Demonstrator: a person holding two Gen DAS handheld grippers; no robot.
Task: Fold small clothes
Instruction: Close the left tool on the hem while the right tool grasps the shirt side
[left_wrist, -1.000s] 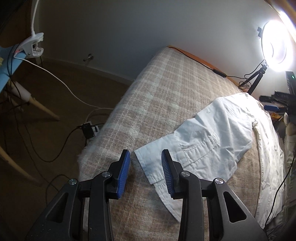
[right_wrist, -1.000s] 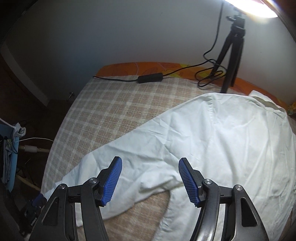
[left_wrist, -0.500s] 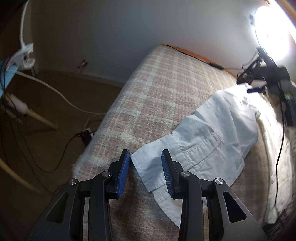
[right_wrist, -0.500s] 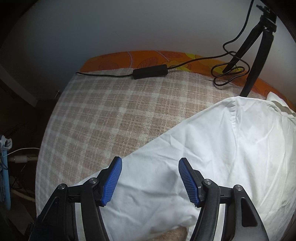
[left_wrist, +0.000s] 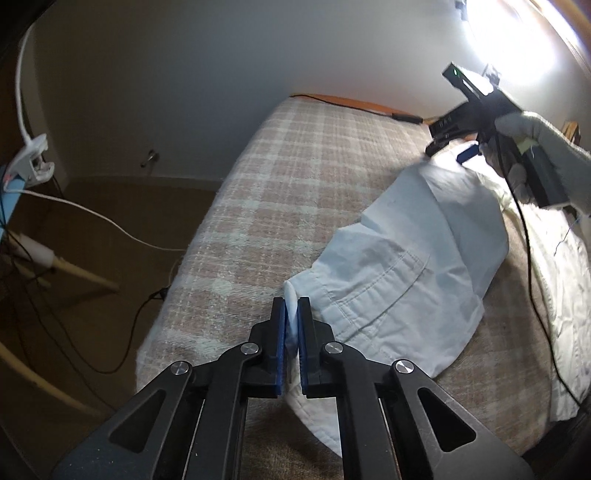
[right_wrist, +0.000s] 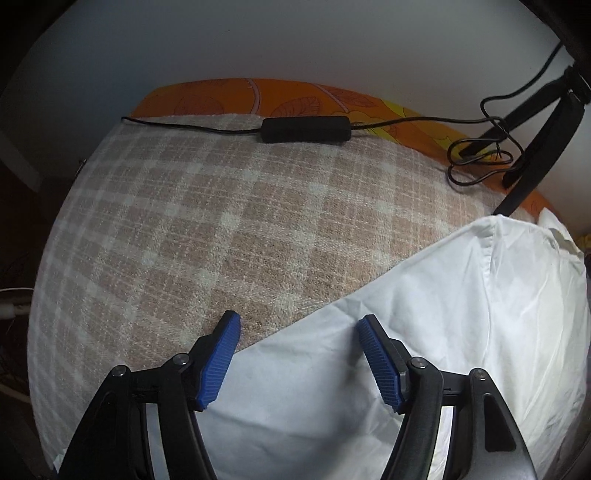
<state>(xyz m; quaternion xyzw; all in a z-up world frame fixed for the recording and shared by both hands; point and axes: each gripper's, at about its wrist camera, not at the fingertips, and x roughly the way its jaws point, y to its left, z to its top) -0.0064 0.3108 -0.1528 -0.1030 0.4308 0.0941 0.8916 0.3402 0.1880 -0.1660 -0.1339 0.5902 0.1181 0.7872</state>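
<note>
A white shirt (left_wrist: 417, 258) lies on a checked beige blanket (left_wrist: 295, 177) on a bed. My left gripper (left_wrist: 291, 317) is shut on the cuff end of its sleeve at the near corner. In the right wrist view the shirt (right_wrist: 424, 332) fills the lower right. My right gripper (right_wrist: 299, 332) is open, low over the shirt's upper edge, with one finger over the blanket and one over the cloth. The right gripper also shows in the left wrist view (left_wrist: 465, 151), held by a gloved hand at the far end of the shirt.
A black cable with an inline box (right_wrist: 304, 129) lies across the far edge of the blanket. A black tripod (right_wrist: 535, 147) stands at the back right by the orange sheet (right_wrist: 295, 99). The floor to the left holds cables and a white clamp lamp (left_wrist: 31, 162).
My left gripper has closed on the sleeve cuff. My right gripper has moved forward along the shirt toward its far edge, staying open.
</note>
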